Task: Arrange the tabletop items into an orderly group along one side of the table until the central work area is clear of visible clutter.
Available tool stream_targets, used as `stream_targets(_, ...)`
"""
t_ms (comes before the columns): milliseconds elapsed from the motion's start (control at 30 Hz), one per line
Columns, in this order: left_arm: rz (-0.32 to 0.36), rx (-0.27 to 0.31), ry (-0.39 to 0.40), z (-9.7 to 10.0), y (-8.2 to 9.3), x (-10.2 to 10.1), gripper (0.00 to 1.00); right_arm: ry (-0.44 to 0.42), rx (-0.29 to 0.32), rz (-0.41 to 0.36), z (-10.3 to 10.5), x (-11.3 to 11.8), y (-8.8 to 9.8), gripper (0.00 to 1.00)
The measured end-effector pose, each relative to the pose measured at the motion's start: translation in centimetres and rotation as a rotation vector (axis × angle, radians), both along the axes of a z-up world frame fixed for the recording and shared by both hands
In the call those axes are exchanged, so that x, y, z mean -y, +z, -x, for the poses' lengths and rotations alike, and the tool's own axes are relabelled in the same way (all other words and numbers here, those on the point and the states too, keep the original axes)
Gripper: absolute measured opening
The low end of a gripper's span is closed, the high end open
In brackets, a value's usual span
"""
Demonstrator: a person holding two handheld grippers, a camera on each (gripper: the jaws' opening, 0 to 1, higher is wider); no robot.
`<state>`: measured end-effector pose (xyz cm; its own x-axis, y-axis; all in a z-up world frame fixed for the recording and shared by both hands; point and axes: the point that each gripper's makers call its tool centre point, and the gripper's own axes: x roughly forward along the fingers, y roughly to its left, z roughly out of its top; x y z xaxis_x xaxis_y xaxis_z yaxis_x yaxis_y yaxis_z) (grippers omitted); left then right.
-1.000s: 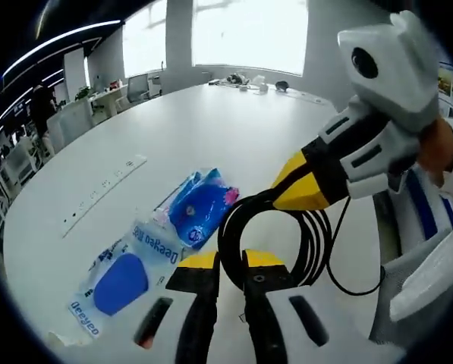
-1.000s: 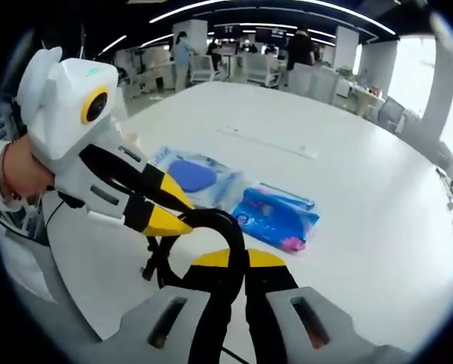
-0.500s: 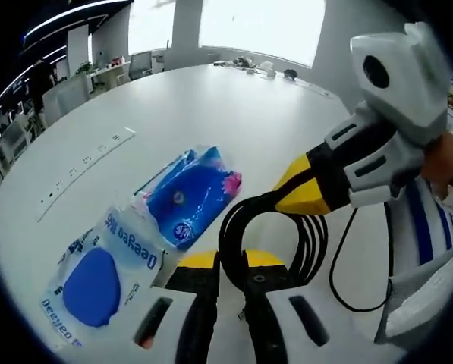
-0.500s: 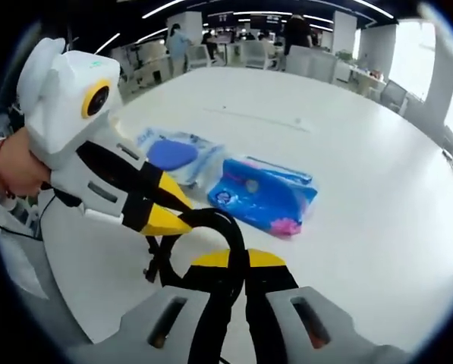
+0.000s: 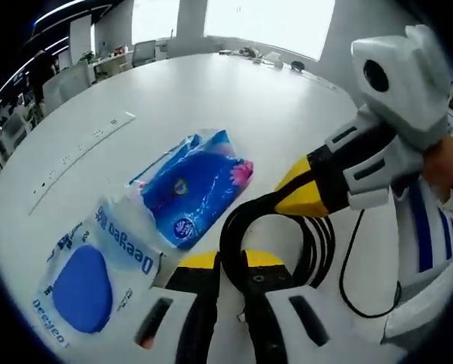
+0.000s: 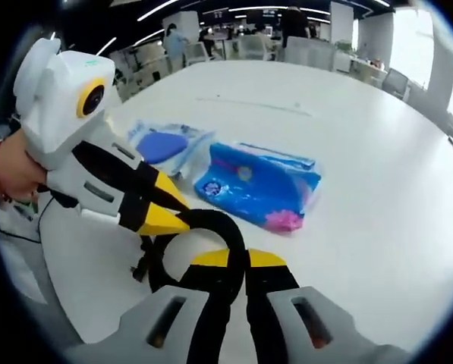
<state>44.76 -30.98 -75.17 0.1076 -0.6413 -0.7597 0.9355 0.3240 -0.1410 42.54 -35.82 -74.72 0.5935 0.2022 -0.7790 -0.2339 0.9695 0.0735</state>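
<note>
Here, both grippers' fingers clamped on black coiled cable (image 5: pixel 234 235), clear pouch (image 5: pixel 97 265) printed "Deeyeo", blue packet (image 5: pixel 196 189) beside it.

Two pairs of tongs are in play: the left tongs (image 5: pixel 231 267) at the bottom of the left gripper view, and the right tongs (image 6: pixel 233 265) at the bottom of the right gripper view. One coiled black cable (image 5: pixel 275 243) sits at lower centre. Two plastic packets lie on the white surface (image 5: pixel 211 106): one bright blue packet (image 5: pixel 193 189) at centre and one clear packet with a blue pad (image 5: pixel 89 269) at lower left. One power strip (image 5: pixel 74 155) lies at upper left.
</note>
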Motion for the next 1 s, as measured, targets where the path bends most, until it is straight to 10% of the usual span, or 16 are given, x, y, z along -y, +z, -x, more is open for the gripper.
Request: stream_targets(1000,0.049,0.006,0.008,0.3,0.7,0.2,0.17,0.009,0.036,0.066,0.3,1.1,0.0,0.17)
